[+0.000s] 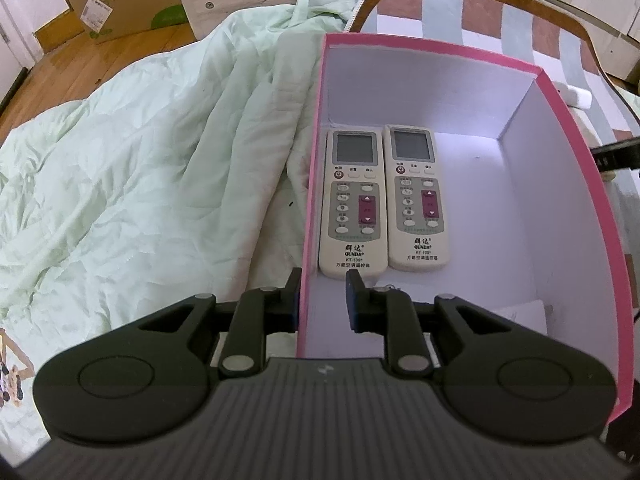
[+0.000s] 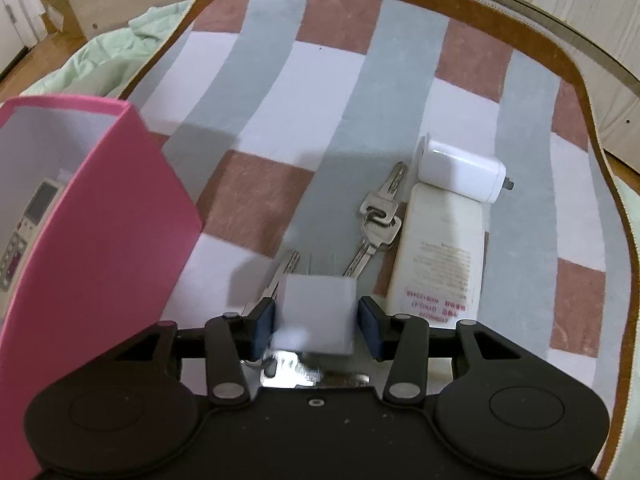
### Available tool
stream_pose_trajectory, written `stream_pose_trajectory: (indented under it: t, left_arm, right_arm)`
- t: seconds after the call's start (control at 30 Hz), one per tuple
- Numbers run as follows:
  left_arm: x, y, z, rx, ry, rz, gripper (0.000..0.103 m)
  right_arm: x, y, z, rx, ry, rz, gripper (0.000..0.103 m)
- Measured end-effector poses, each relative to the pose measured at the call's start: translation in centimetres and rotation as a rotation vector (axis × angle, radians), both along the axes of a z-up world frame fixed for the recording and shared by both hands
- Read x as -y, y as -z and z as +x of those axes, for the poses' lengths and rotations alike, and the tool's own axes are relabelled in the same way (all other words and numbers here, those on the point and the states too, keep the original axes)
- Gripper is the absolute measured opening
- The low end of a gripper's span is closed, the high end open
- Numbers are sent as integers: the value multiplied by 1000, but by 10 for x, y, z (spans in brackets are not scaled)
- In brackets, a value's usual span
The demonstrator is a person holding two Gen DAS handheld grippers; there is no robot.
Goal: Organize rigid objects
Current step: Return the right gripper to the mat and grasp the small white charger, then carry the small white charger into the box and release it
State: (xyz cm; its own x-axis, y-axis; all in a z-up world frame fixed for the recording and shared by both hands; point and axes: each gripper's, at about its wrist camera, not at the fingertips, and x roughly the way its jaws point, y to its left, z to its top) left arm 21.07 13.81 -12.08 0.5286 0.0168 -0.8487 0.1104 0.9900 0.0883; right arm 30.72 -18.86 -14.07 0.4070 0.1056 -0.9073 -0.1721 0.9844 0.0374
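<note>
Left wrist view: the left gripper [image 1: 323,296] straddles the pink box [image 1: 560,92] wall, jaws narrowly parted, not visibly clamped. Two remotes [image 1: 354,204] lie inside, against the box's left wall.

Right wrist view: the right gripper [image 2: 316,326] jaws close on a white cube [image 2: 316,308], right of the box; keys [image 2: 378,220] beyond.

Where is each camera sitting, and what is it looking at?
Left wrist: sits on the left tool, looking down into the pink box holding two remotes; its fingers straddle the box wall.
Right wrist: sits on the right tool, looking at a white block, keys, striped mat.
Both show the pink box and remotes.
</note>
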Motion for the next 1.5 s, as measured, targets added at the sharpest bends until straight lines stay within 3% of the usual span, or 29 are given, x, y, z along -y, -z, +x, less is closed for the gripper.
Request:
stream_pose_trajectory:
  t: [0.43, 0.57, 0.8, 1.0, 1.17, 1.4, 1.5]
  left_arm:
    - [1, 0, -1, -1, 28, 9, 21]
    - [-4, -1, 1, -17, 30, -33, 25]
    - [-5, 0, 0, -16, 35, -38, 25]
    - [-4, 0, 0, -15, 33, -34, 25]
    - [-3, 1, -1, -11, 32, -35, 25]
    - [-4, 0, 0, -11, 25, -45, 25]
    - [-7, 0, 0, -7, 15, -60, 25]
  right_arm:
    - [8, -5, -5, -24, 78, 61, 48]
    - [8, -22, -18, 29, 82, 100, 48]
    - [0, -69, -49, 171, 68, 202, 48]
    - [-42, -119, -79, 249, -122, 296, 48]
    - [-95, -121, -91, 208, -347, 273, 48]
    - [-154, -70, -80, 76, -621, 45, 48]
    - [-171, -47, -77, 17, -746, -106, 48]
